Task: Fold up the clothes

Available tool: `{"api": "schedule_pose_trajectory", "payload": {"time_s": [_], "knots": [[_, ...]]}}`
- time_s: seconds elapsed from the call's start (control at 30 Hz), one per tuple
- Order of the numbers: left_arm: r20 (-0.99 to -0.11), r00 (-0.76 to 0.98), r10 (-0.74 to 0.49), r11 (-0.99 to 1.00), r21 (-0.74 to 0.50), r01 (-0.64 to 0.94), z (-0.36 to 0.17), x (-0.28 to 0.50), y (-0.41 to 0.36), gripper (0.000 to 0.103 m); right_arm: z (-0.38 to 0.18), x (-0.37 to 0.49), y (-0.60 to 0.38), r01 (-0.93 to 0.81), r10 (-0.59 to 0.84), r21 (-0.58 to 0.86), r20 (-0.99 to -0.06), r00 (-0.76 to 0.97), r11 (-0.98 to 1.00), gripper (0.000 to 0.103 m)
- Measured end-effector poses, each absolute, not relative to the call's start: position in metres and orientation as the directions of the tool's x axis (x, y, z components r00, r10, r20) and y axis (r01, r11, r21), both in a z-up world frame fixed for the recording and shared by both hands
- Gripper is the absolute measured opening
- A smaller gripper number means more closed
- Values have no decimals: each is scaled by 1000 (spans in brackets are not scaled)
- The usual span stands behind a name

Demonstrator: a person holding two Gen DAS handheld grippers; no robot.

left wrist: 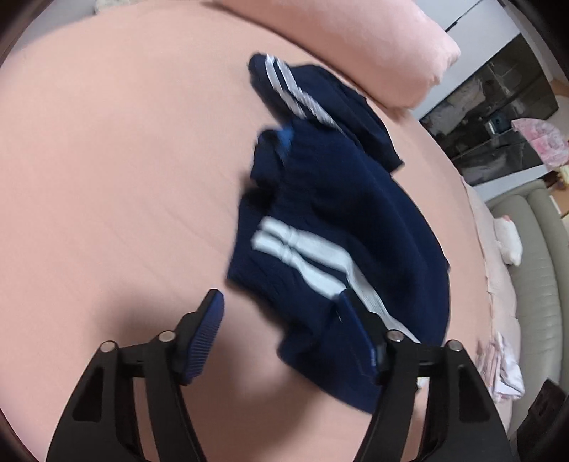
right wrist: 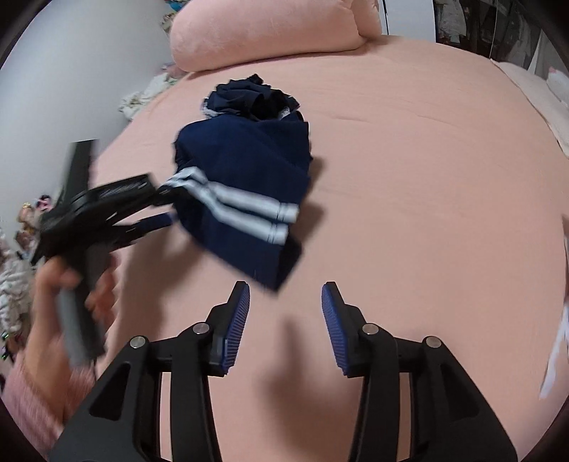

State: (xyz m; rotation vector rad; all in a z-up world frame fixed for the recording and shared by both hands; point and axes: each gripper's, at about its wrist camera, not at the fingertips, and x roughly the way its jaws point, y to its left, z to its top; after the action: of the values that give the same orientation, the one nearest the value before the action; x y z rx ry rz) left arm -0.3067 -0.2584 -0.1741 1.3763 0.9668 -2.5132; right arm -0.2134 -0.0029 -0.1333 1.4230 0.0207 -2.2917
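Observation:
A navy garment [left wrist: 338,199] with two white stripes lies crumpled and partly folded on the pink bed sheet [left wrist: 106,177]. My left gripper [left wrist: 281,302] is open wide at the garment's near edge; cloth drapes over its right finger [left wrist: 359,330] and nothing is pinched. In the right wrist view the same garment [right wrist: 242,160] sits mid-bed, with the left gripper [right wrist: 163,206] at its left edge, held by a hand [right wrist: 71,284] in a pink sleeve. My right gripper [right wrist: 284,288] is open and empty, just short of the garment's nearest corner.
A pink pillow [right wrist: 263,32] lies at the head of the bed, beyond the garment. Loose light clothes [right wrist: 142,96] sit by the grey wall. A beige sofa [left wrist: 533,248] and dark cabinet [left wrist: 498,106] stand past the bed's edge. Bare sheet [right wrist: 426,177] spreads right of the garment.

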Motion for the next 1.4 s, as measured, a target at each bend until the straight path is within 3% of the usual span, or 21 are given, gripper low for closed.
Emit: {"api": "schedule_pose_trajectory", "payload": {"time_s": [0.1,0.2,0.27,0.3,0.33,0.47,0.53,0.7,0.8,0.83,0.87,0.93,1.03,1.13,1.2,1.27,1.4], "knots": [[-790,-559,251,-764,-516,386,-184,-317,-267,78,-157,-240,-26,379,-369,231,-863,-346,-896,60],[-769,-597,229,-786,-508,353,-197,-297,-275,79,-180,-253,-42,377,-333,205,-888,-316,-903,58],[-760,-609,228,-817,-490,305,-196,-301,-267,73,-184,-252,-50,388,-291,142,-887,-358,-911,42],[-763,-605,226,-835,-472,283,-197,-304,-263,49,-183,-249,-54,399,-271,103,-880,-389,-911,24],[-768,-594,240,-840,-471,269,-200,-308,-260,33,-181,-247,-59,415,-263,82,-879,-399,-906,11],[-769,-576,277,-846,-480,233,-198,-309,-245,29,-170,-235,-63,432,-215,3,-871,-442,-902,6],[-755,-529,388,-828,-538,161,-196,-307,-228,28,-163,-227,-56,419,-172,-51,-862,-478,-907,5],[-731,-419,539,-820,-569,-63,-174,-291,-167,30,-148,-206,-7,354,-66,-143,-853,-518,-924,5],[-730,-438,524,-839,-530,-121,-152,-274,-160,60,-145,-192,40,285,46,-228,-848,-528,-931,5],[-741,-468,481,-865,-488,-118,-145,-270,-163,67,-145,-190,53,250,89,-253,-847,-524,-935,5],[-757,-501,420,-897,-429,-104,-140,-265,-167,67,-145,-188,67,213,134,-279,-845,-518,-936,5],[-782,-532,325,-932,-359,-41,-142,-257,-184,67,-138,-185,88,125,152,-248,-847,-509,-961,8],[-784,-493,378,-890,-453,39,-165,-261,-206,67,-113,-177,94,43,89,-137,-822,-563,-990,21],[-734,-488,472,-820,-569,63,-182,-272,-206,67,-107,-172,67,163,-52,-47,-830,-555,-986,33],[-703,-467,536,-773,-631,63,-190,-278,-202,67,-103,-169,48,247,-148,13,-830,-538,-969,36],[-727,-453,515,-795,-603,64,-196,-285,-184,67,-100,-165,28,329,-242,72,-824,-512,-942,52],[-751,-449,483,-825,-563,54,-193,-283,-185,67,-128,-173,-24,431,-278,76,-860,-427,-899,53]]}}
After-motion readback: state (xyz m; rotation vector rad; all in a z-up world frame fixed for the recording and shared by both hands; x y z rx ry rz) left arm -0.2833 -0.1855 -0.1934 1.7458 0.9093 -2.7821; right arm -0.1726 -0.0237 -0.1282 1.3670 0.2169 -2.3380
